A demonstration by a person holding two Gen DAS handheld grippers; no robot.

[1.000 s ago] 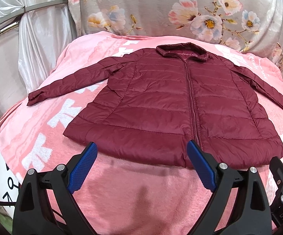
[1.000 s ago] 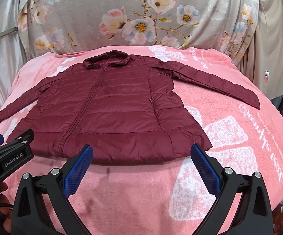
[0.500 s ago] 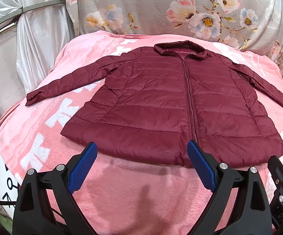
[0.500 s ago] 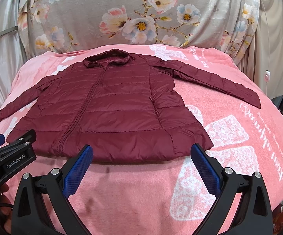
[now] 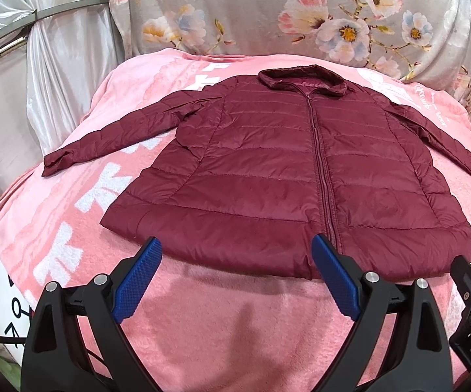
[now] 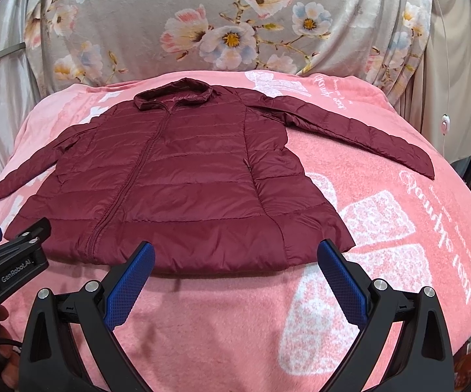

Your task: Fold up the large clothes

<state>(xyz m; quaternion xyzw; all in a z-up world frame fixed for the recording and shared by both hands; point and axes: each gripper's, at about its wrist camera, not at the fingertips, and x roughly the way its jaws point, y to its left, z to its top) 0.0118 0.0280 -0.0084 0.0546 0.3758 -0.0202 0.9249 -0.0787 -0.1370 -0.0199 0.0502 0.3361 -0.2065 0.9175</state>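
Near hem of jacket (image 5: 268, 170): left claw (image 5: 235, 264), right claw (image 6: 235, 268) spread wide, empty.

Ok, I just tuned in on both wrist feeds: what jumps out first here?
A dark red puffer jacket lies flat and zipped in the middle of the pink blanket, sleeves spread to both sides, collar at the far end. Both grippers, left and right, hang open just short of its near hem. Behind the blanket hangs a grey floral cloth.
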